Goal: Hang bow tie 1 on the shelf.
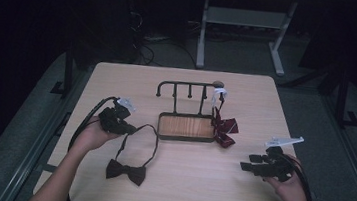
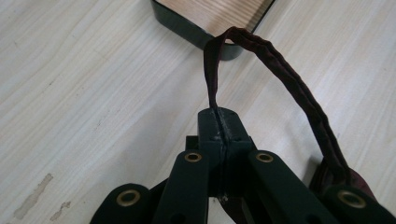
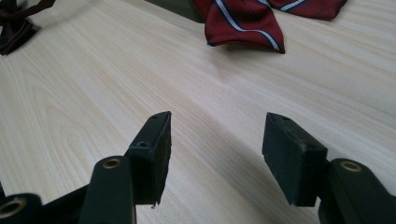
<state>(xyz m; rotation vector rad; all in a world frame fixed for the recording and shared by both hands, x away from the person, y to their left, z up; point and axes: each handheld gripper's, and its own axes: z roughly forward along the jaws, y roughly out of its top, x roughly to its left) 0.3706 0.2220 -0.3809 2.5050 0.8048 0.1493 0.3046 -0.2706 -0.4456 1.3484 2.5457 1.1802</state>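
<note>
A dark maroon bow tie point(image 1: 126, 171) lies near the table's front, its neck strap point(image 1: 155, 137) looping up toward the rack's tray. My left gripper point(image 1: 124, 126) is shut on that strap point(image 2: 285, 79), which arcs out from between the closed jaws. A red striped bow tie point(image 1: 224, 128) hangs from the black hook rack point(image 1: 187, 89) and spills over the tray's right end; it shows as red cloth with stripes point(image 3: 245, 21) in the right gripper view. My right gripper point(image 1: 248, 162) hovers open over bare table at the right, nothing between its fingers point(image 3: 152, 156).
The rack's wooden tray point(image 1: 186, 126) sits mid-table, its dark corner point(image 2: 187, 28) just beyond the left jaws. A white tag point(image 1: 219, 92) hangs on the rack's right end. Table legs and cables stand on the dark floor behind.
</note>
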